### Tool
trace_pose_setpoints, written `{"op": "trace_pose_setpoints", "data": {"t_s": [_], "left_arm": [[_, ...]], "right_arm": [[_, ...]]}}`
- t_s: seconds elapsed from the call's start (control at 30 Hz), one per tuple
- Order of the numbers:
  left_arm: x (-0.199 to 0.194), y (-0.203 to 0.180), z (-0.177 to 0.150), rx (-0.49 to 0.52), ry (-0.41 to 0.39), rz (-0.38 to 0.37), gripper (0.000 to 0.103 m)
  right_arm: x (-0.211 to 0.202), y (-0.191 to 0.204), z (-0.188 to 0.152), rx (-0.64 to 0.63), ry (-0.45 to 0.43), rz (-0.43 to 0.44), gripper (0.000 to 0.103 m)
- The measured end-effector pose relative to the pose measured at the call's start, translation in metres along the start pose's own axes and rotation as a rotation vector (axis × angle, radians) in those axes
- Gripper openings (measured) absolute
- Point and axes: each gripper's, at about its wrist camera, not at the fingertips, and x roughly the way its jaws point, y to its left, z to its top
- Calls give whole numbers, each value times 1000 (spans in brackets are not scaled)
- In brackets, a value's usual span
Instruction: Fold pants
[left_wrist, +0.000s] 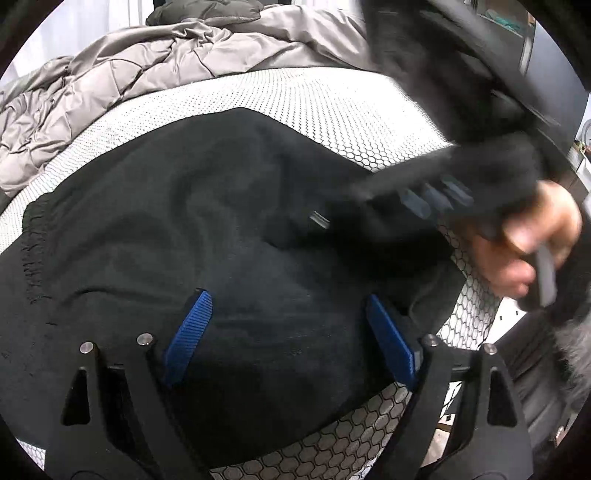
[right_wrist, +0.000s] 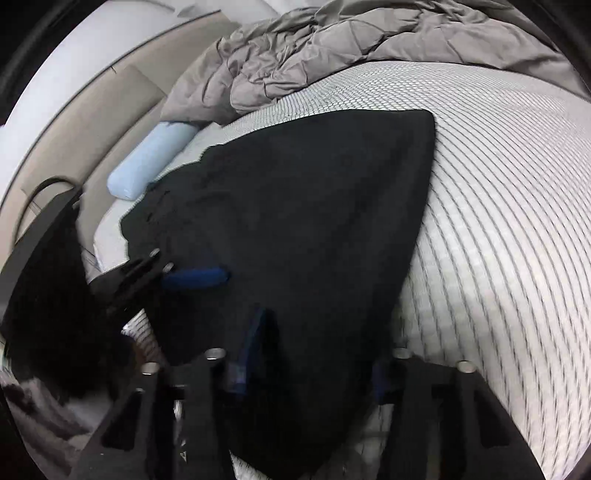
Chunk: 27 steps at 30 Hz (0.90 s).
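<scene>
The bed (left_wrist: 332, 107), covered with a white honeycomb-patterned sheet, carries a crumpled grey quilt (left_wrist: 110, 77) at its far side. The black pants (left_wrist: 184, 221) lie spread flat on the sheet near the front edge. A pale blue pillow (right_wrist: 147, 162) lies beside the pants. The left gripper (left_wrist: 286, 328) sits over the pants with its blue fingers (left_wrist: 190, 332) spread apart. The right gripper (right_wrist: 314, 354) is over the pants too; its fingers are blurred and partly hidden, so their state cannot be determined.
</scene>
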Motion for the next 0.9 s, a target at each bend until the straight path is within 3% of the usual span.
{"op": "trace_pose_setpoints", "data": {"t_s": [0.2, 0.57, 0.67, 0.73, 0.8, 0.9], "left_arm": [[12, -7, 7, 3, 15, 9, 84], [9, 3, 8, 11, 16, -39, 85], [-1, 17, 14, -18, 9, -103, 85], [-18, 32, 17, -49, -24, -132, 85], [-41, 56, 19, -103, -97, -112, 85], [-71, 104, 13, -227, -182, -49, 85]], "right_arm": [[34, -37, 68, 131, 10, 96, 24], [77, -68, 184, 148, -10, -61, 24], [56, -74, 179, 203, -63, -102, 27], [34, -71, 154, 202, -67, -121, 43], [11, -71, 117, 214, -63, -74, 56], [-15, -72, 55, 261, -57, 17, 56]]}}
